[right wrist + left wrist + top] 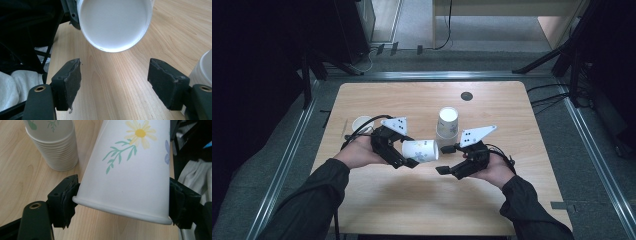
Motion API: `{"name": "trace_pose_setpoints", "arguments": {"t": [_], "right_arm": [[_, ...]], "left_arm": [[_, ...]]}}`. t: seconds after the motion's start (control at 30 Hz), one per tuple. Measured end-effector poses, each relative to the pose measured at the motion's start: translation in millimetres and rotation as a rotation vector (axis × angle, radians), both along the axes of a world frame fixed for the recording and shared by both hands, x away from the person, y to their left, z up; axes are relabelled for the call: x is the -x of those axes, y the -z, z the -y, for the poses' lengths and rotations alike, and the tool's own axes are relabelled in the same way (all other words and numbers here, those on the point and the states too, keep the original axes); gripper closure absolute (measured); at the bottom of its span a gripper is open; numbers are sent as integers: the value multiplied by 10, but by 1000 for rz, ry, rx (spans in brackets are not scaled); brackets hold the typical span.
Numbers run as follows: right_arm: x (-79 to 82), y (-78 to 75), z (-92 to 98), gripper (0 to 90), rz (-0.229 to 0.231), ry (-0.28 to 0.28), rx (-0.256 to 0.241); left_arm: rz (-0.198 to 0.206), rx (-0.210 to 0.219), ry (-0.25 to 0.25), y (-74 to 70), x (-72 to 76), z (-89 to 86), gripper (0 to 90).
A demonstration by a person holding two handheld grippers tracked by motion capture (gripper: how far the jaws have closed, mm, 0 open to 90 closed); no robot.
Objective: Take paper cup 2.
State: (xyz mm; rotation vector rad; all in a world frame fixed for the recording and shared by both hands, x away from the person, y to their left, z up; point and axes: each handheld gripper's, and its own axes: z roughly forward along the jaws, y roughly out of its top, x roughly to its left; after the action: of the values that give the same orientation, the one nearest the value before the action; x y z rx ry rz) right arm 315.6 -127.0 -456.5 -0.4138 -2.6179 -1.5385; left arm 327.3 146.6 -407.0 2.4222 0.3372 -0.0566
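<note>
Right tool (113,82) sits wide open with nothing in it, and the flowered paper cup (420,150) lies sideways just ahead, base aimed at that gap. Left tool (122,202) is clamped across the cup near its rim, above the desk (422,200).
</note>
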Motion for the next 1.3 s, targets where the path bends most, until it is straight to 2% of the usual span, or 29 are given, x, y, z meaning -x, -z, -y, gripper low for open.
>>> {"name": "trace_pose_setpoints", "arguments": {"t": [0.2, 0.67, 1.13, 1.3], "right_arm": [[-8, 17, -15, 273, 6, 6, 9], [-24, 64, -91, 272, 25, 18, 26], [-26, 95, -189, 252, 34, 28, 31], [-28, 103, -243, 251, 39, 28, 28]], "left_arm": [[9, -144, 39, -98, -34, 102, 212], [8, -357, 92, -105, -77, 301, 212], [22, -497, 139, -68, -106, 476, 215], [29, -511, 148, -33, -99, 516, 215]]}}
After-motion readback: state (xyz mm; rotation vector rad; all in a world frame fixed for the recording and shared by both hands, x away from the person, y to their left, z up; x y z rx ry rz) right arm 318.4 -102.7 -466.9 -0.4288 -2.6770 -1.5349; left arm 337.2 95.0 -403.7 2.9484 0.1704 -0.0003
